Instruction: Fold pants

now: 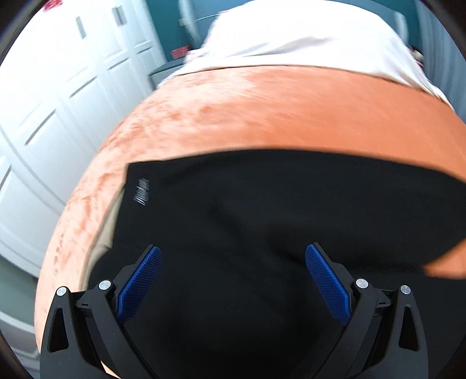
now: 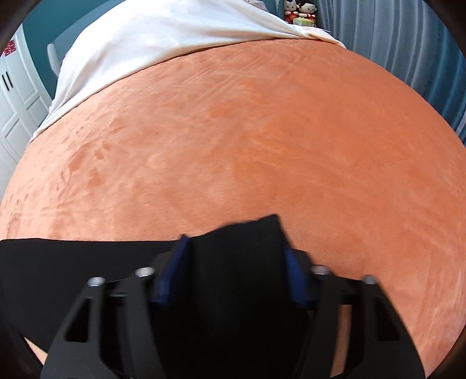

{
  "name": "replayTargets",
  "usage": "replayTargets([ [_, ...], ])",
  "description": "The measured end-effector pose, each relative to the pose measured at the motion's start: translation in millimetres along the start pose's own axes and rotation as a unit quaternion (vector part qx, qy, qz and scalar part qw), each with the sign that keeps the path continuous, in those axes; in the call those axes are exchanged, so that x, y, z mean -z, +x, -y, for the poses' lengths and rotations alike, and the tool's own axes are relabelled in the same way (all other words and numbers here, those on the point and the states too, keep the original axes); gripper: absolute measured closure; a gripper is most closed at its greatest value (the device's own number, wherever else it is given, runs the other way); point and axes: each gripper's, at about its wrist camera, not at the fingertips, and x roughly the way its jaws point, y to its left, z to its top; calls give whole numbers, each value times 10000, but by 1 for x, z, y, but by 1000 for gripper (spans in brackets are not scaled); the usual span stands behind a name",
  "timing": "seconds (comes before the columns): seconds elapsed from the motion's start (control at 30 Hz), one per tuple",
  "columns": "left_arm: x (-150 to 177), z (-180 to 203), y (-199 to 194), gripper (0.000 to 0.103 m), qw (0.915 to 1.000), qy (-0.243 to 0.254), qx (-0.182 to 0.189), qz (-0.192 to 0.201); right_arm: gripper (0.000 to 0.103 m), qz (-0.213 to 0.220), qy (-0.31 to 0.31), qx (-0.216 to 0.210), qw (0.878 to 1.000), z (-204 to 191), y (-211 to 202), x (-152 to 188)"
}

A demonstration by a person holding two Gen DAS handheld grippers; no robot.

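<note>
Two wrist views, one bed. Black pants [image 1: 262, 204] lie flat on the orange blanket [image 1: 262, 110]. Left wrist view: left gripper [image 1: 233, 256] spread wide above the fabric, nothing pinched; only here a small printed logo [image 1: 142, 192] and white wardrobe doors [image 1: 58, 87]. Right wrist view: right gripper [image 2: 234, 247] clamped on a bunched fold of the pants; only here grey-blue curtains [image 2: 393, 43] and small dolls [image 2: 300, 13]. White sheet [image 2: 160, 35] at far end.

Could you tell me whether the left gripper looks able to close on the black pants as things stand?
Probably yes: the left gripper is open directly over the black pants, with nothing between its pads and the cloth.
</note>
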Motion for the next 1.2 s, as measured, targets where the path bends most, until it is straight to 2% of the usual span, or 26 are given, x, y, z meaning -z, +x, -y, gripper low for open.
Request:
replayTargets([
  [0.03,-16,-22,9,5,9997,-218,-79,-10,76,3,-4,-40,10000,-1,-1,-1],
  [0.1,-48,-68,32,5,9973,-607,-400,-96,81,6,-77,-18,10000,-10,-3,-2],
  [0.23,-90,-130,77,5,9901,-715,-1181,-247,83,21,-122,208,9997,-21,-3,-1],
  [0.27,-101,-142,94,5,9880,-658,-1336,-399,83,22,-78,242,9997,-21,-2,-1],
  [0.37,-115,-163,134,5,9870,-749,-1147,-838,83,24,126,271,9995,-17,-2,0],
  [0.47,-118,-161,173,6,9842,-531,-1202,-1190,82,20,344,291,9990,-14,-2,3],
  [0.5,-117,-157,184,8,9839,-444,-1120,-1323,82,18,357,314,9989,-15,-2,3],
  [0.53,-116,-158,192,12,9833,-437,-1077,-1397,81,-6,372,364,9986,-16,-1,2],
  [0.57,-116,-158,197,33,9851,-487,-866,-1405,81,-28,402,388,9984,-16,-1,1],
  [0.6,-115,-159,196,61,9877,-577,-556,-1344,80,-59,425,422,9982,-17,-1,0],
  [0.63,-117,-159,194,64,9878,-676,-544,-1292,80,-91,425,455,9980,-18,-1,0],
  [0.67,-118,-158,190,84,9879,-721,-613,-1231,80,-108,414,485,9979,-20,-1,-1],
  [0.7,-119,-160,184,97,9884,-731,-605,-1188,80,-112,406,508,9978,-21,-3,-2],
  [0.73,-118,-162,178,97,9892,-748,-538,-1137,82,-75,395,525,9978,-23,-7,-2],
  [0.83,-116,-182,132,99,9920,-1038,28,-714,86,252,310,374,9985,-32,-34,-5],
  [0.9,-112,-195,93,99,9921,-1119,407,-391,86,517,188,215,9983,-40,-67,-5],
  [1.03,-93,-207,20,99,9901,-1028,956,-37,87,916,-41,-4,9958,-47,-134,2],
  [1.1,-76,-214,-21,99,9870,-1014,1236,184,87,1215,-82,-278,9922,-46,-180,16],
  [1.2,-48,-225,-64,103,9862,-899,1337,381,87,1400,-282,-547,9882,-46,-234,44],
])
